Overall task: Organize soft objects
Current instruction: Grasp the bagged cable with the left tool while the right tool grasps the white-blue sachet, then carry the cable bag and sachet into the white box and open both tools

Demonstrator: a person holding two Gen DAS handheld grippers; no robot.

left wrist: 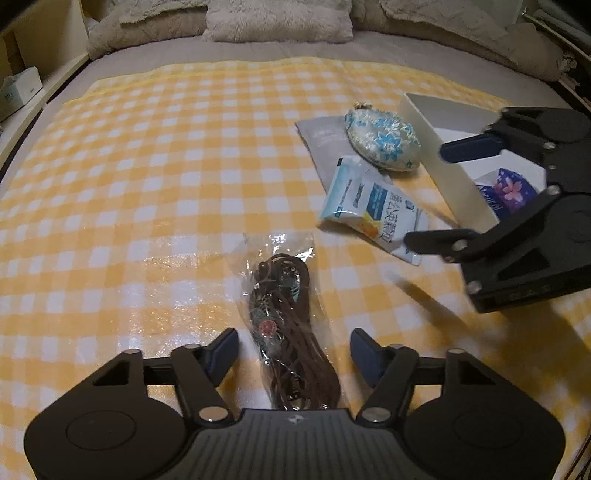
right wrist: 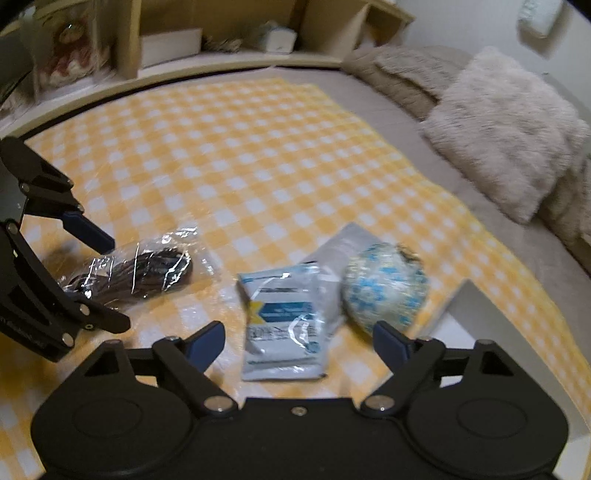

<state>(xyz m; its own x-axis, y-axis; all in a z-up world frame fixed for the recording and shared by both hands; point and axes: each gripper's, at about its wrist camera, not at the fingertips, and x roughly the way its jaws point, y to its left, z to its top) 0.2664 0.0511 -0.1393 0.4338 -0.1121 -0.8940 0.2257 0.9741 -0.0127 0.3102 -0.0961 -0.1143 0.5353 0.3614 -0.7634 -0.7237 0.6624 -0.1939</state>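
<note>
A clear bag of brown cord [left wrist: 284,314] lies on the yellow checked cloth [left wrist: 147,184]. My left gripper [left wrist: 293,350] is open, with a finger on each side of the bag's near end. The bag also shows in the right wrist view [right wrist: 140,275]. A light-blue tissue packet [left wrist: 373,206] [right wrist: 282,325], a grey pouch [left wrist: 323,144] and a blue floral purse [left wrist: 382,142] [right wrist: 386,291] lie beside a white box [left wrist: 443,166]. My right gripper [right wrist: 299,343] is open and empty above the packet. It shows in the left wrist view [left wrist: 432,195] by the box.
A purple floral packet [left wrist: 511,190] lies inside the white box. Fluffy pillows [left wrist: 277,20] and a blanket sit at the head of the bed. Shelves with boxes [right wrist: 170,44] run along the bed's side.
</note>
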